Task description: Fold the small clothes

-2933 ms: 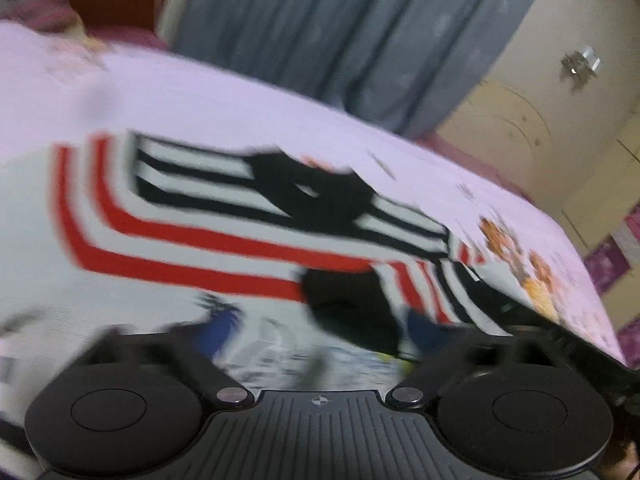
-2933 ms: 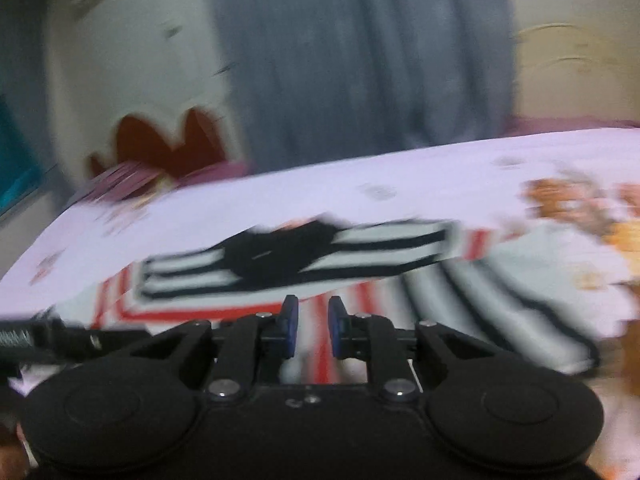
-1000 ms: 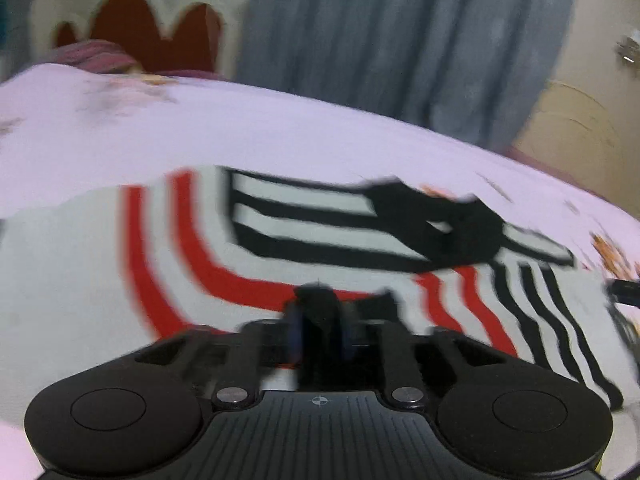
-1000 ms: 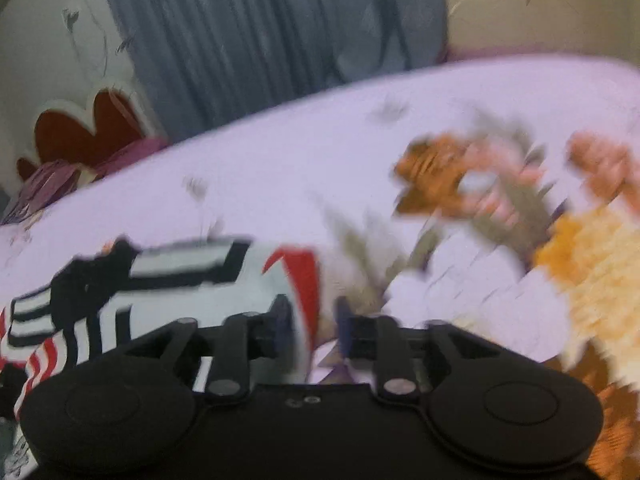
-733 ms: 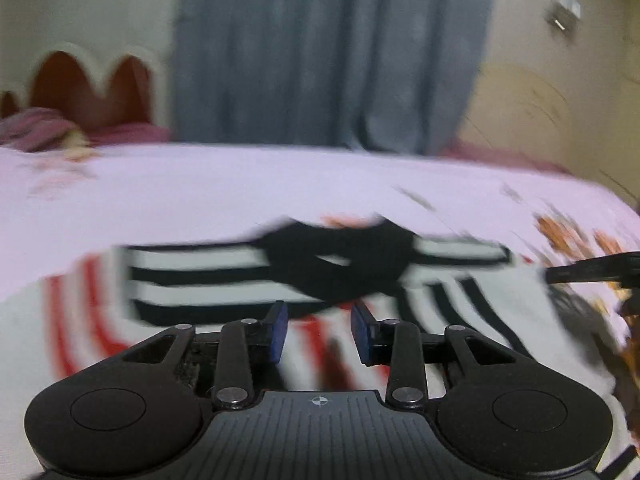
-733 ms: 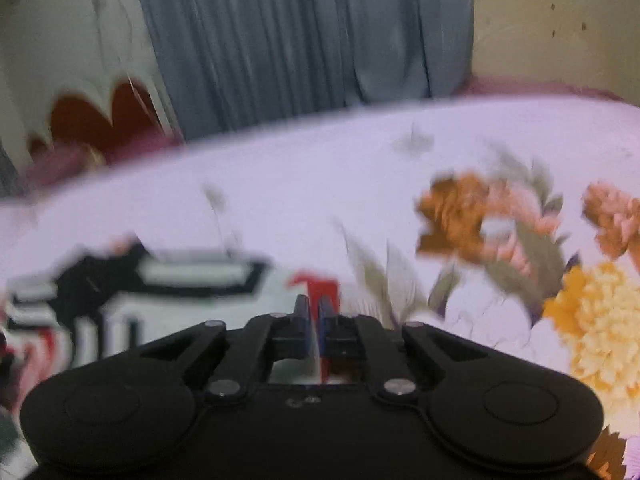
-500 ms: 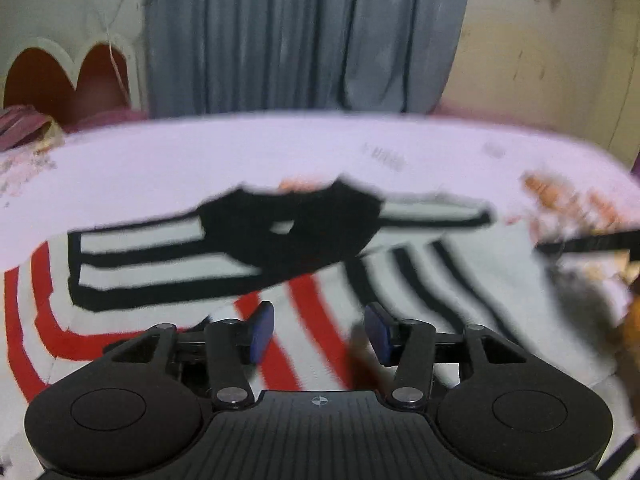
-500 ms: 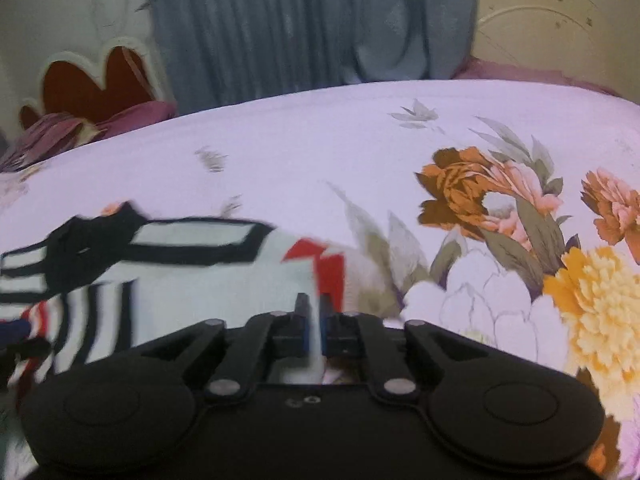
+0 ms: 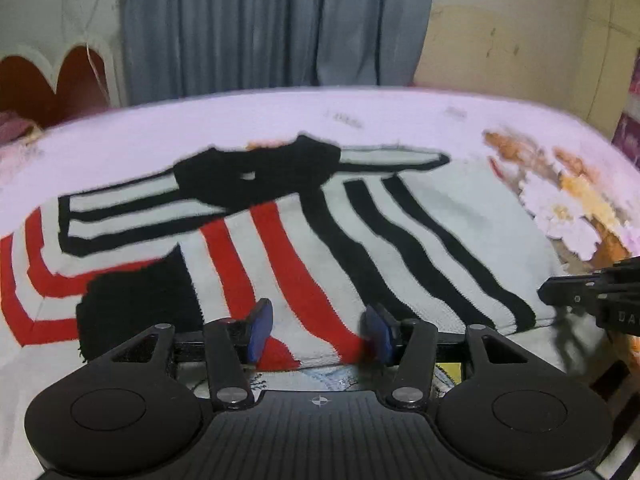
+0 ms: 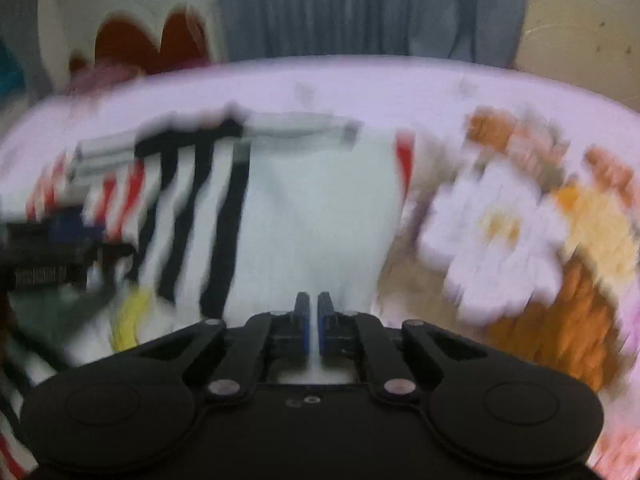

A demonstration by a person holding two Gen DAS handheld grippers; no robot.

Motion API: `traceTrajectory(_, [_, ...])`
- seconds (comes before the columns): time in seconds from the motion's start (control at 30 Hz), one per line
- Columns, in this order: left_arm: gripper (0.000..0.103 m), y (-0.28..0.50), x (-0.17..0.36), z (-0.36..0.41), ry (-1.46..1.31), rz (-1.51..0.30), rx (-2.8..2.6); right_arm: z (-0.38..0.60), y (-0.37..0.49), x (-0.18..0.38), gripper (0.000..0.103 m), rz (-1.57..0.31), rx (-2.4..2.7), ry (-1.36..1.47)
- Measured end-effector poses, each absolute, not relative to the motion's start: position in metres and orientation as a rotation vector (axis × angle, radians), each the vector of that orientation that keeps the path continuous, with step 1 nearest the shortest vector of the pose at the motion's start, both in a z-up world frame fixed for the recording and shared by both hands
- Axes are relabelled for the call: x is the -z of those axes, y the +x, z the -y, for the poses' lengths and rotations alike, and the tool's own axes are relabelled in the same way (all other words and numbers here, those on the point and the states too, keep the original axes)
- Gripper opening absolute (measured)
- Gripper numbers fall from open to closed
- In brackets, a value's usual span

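Left-wrist and right-wrist views of a striped knit garment [image 9: 304,240] lying flat on a bed [image 9: 280,120] covered with a pale lilac floral sheet. In the left-wrist view the garment fills the middle of the frame: white ground, red bands at centre and left, black bands at right, a black collar or neck part at upper centre.

The left tool [image 9: 318,334], lower centre of its view, has its jaws parted with the near hem of the garment lying between the blue pads; the pads do not press on it. The right tool [image 10: 313,322], lower centre of its own blurred view, has its jaws drawn together, and a thin white strip shows in the narrow gap between the pads, read here as a pinch of the garment's white edge; its dark tip also enters the left-wrist view at the right edge, beside the garment's right-hand border.

Handling, as judged: the knit looks soft, light and limp, with no stiffness to hold a shape, so it should drape and sag from any single hold and may stretch if pulled. It is not fragile and its texture should give the pads good friction. The best holds are the hems and corners, taken at two well-separated points so that the fold line stays straight; a pinch in mid-panel would likely bunch the cloth.
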State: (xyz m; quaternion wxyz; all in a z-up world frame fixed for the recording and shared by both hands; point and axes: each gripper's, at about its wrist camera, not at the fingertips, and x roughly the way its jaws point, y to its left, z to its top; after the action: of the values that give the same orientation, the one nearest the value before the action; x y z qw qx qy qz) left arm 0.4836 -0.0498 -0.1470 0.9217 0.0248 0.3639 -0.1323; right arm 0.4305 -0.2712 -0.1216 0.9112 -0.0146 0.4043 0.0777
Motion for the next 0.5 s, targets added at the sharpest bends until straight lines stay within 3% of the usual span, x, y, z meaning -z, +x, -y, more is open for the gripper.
traceTrajectory(0.3, [0.052, 0.534, 0.136, 0.048, 0.001, -0.736, 0.240, 0.239, 0.511, 0.104, 0.008, -0.768, -0.212, 0.069])
traceTrajectory(0.5, [0.052, 0.529, 0.150, 0.002, 0.044, -0.745, 0.181, 0.274, 0.540, 0.119, 0.000, -0.799, -0.118, 0.153])
